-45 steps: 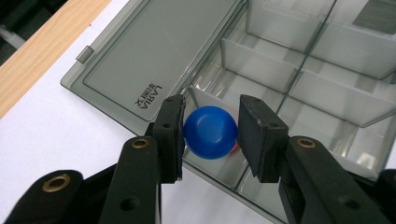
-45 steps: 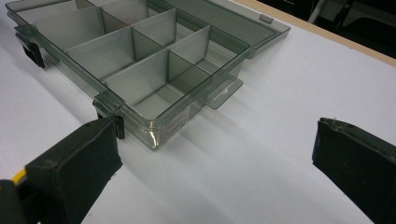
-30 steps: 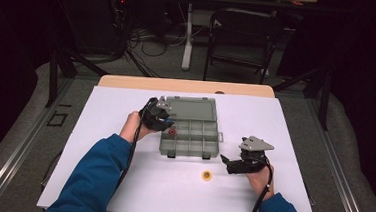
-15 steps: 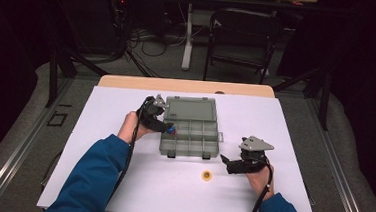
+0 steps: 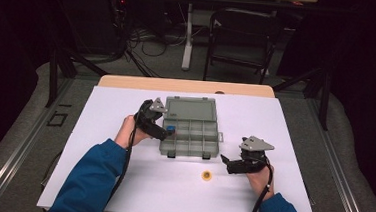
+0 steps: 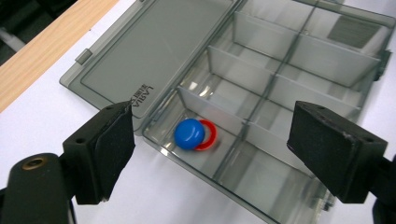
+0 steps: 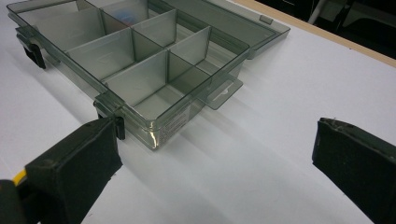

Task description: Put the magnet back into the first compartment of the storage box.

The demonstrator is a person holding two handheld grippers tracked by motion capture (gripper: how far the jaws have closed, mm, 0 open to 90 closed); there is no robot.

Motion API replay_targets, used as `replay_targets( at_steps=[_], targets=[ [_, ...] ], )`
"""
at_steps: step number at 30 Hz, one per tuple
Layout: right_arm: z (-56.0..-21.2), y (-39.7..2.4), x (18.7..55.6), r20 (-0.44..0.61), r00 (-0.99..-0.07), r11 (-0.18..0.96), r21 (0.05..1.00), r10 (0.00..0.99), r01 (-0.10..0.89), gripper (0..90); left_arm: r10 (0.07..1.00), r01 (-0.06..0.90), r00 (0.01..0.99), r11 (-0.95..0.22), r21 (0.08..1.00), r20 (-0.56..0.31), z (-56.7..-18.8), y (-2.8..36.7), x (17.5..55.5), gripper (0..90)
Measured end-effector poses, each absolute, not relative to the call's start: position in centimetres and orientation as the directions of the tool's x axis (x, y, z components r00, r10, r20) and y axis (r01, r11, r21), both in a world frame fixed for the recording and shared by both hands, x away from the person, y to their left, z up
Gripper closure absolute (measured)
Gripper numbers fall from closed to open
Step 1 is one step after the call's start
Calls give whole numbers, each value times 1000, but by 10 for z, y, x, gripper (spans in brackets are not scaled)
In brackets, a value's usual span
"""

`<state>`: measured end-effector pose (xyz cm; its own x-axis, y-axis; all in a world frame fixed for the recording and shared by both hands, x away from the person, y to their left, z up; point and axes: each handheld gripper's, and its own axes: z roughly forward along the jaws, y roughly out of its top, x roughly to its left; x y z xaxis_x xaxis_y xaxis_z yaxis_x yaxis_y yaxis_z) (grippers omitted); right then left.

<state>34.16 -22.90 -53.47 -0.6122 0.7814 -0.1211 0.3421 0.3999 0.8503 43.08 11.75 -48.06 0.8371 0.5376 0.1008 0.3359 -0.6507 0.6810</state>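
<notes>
A smoky clear organizer box (image 5: 190, 131) lies open on the white table, lid folded flat at the back. A blue round cap (image 6: 189, 134) rests on a red ring (image 6: 208, 135) in the box's near-left corner compartment; the cap (image 5: 171, 130) also shows from above. My left gripper (image 6: 212, 135) hovers over that compartment. Its jaws have just been opening and stand wide apart, clear of the cap below. At the front right my right gripper (image 5: 226, 164) rests on the table, open and empty, pointing at the box (image 7: 140, 60).
A small yellow ring (image 5: 205, 175) lies on the white table (image 5: 120, 181) in front of the box, left of the right gripper. A wooden table edge (image 5: 187, 86) runs behind. A chair (image 5: 241, 34) and cables stand on the floor beyond.
The left gripper's jaws have spread apart over the box's left corner, and the blue cap now lies loose in that compartment. The right hand has stayed put.
</notes>
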Motion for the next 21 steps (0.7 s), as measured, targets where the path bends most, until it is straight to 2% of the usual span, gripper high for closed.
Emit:
replay_targets(
  at_steps=[9, 21],
  targets=[
    [-535, -229, 342, -121, -612, 401, 849, 781, 344, 0, 507, 310, 856, -663, 682, 104, -482, 113, 414, 58],
    [-535, -229, 341, -121, -613, 401, 850, 781, 343, 0, 462, 270, 881, -674, 687, 107, -484, 104, 390, 6]
  ],
)
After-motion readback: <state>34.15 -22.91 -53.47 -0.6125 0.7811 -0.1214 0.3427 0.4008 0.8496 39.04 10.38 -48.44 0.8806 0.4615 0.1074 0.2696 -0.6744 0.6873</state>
